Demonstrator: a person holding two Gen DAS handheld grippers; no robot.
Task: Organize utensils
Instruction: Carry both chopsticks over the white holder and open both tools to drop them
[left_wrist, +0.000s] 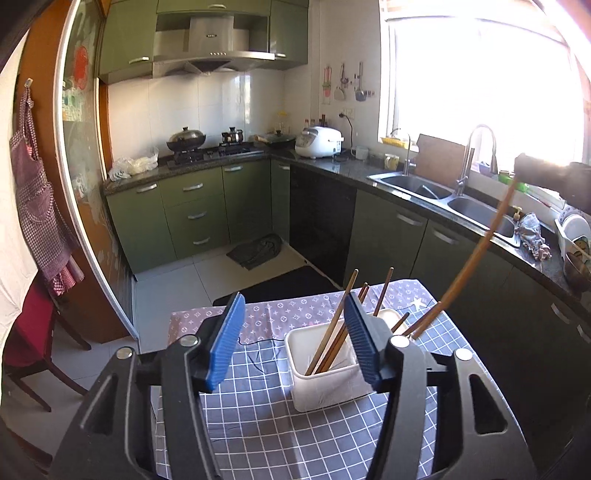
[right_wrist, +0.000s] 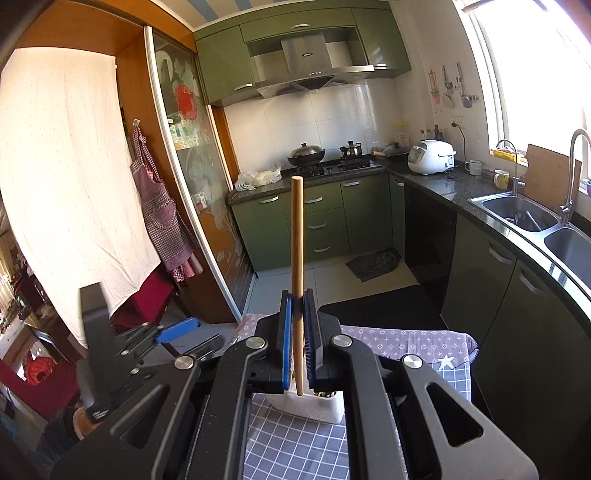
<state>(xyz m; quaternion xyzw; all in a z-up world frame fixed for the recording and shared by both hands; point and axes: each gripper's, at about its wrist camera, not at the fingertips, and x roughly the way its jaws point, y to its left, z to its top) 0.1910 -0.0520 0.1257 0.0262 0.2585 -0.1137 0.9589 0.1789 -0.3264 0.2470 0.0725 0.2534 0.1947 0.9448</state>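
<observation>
A white holder (left_wrist: 325, 384) stands on the grid-patterned tablecloth (left_wrist: 258, 424), with several wooden chopsticks (left_wrist: 332, 339) leaning in it. My left gripper (left_wrist: 293, 341) hangs open just over it, its blue pads either side of the chopstick tops and touching nothing. My right gripper (right_wrist: 297, 299) is shut on a long wooden stick (right_wrist: 296, 240) that points upward. Its lower end reaches down to the holder (right_wrist: 314, 410). In the left wrist view the right gripper (left_wrist: 524, 168) is a dark shape at the upper right, and the stick (left_wrist: 472, 254) slants down to the holder's far side. The left gripper (right_wrist: 184, 334) shows at the left.
A purple patterned cloth (left_wrist: 295, 306) covers the table's far end. Beyond it lie a black floor mat (right_wrist: 376, 310) and green cabinets. A counter with a double sink (left_wrist: 443, 192) runs along the right. A red chair (left_wrist: 26, 339) stands at the left.
</observation>
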